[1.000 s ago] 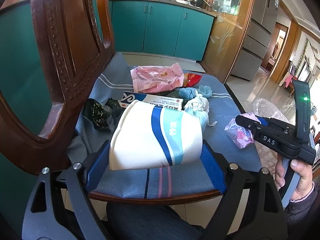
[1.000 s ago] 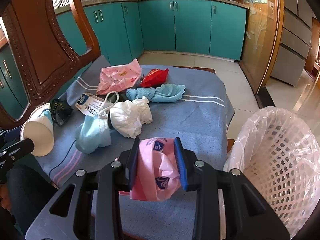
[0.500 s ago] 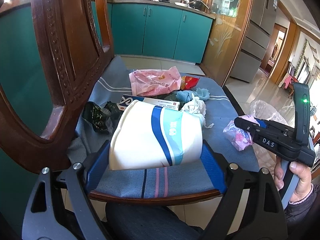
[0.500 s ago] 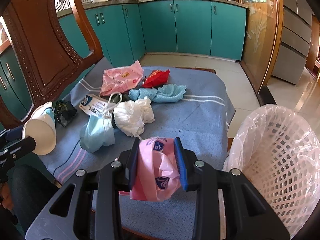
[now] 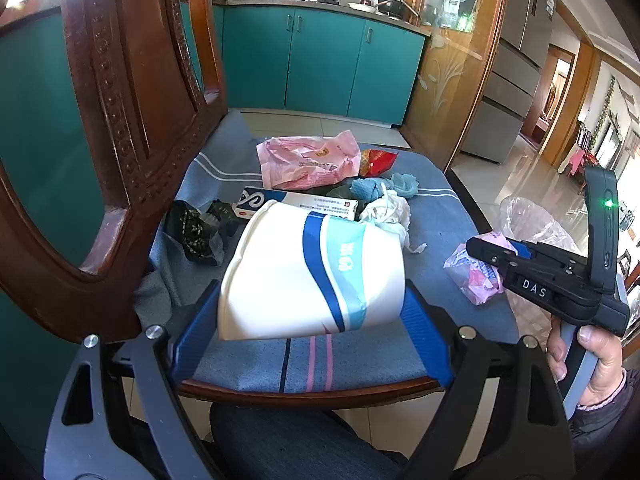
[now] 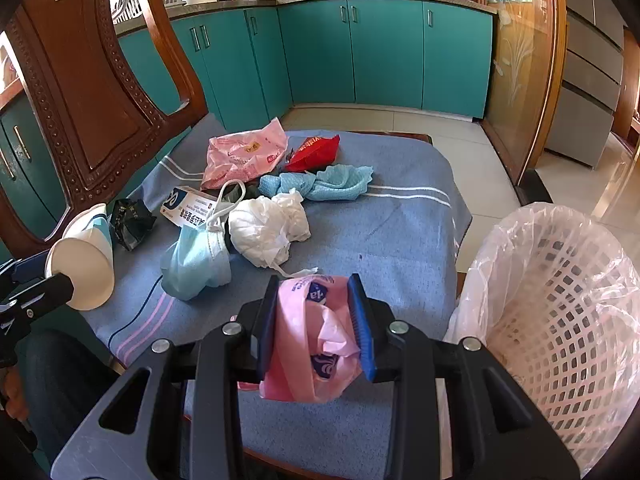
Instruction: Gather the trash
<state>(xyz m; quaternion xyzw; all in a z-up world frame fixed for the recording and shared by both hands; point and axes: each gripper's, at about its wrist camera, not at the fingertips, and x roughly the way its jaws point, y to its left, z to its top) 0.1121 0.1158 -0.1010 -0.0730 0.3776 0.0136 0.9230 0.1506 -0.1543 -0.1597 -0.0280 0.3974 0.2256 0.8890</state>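
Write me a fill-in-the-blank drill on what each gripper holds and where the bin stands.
1. The left gripper is closed on a white paper ____.
2. The right gripper clamps a crumpled ____ plastic wrapper.
3. In the right wrist view, the lined basket stands to the ____ of the chair seat.

Missing words: cup; pink; right

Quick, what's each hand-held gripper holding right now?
Left hand-held gripper: closed on the paper cup.
Right hand-held gripper: closed on the pink wrapper.
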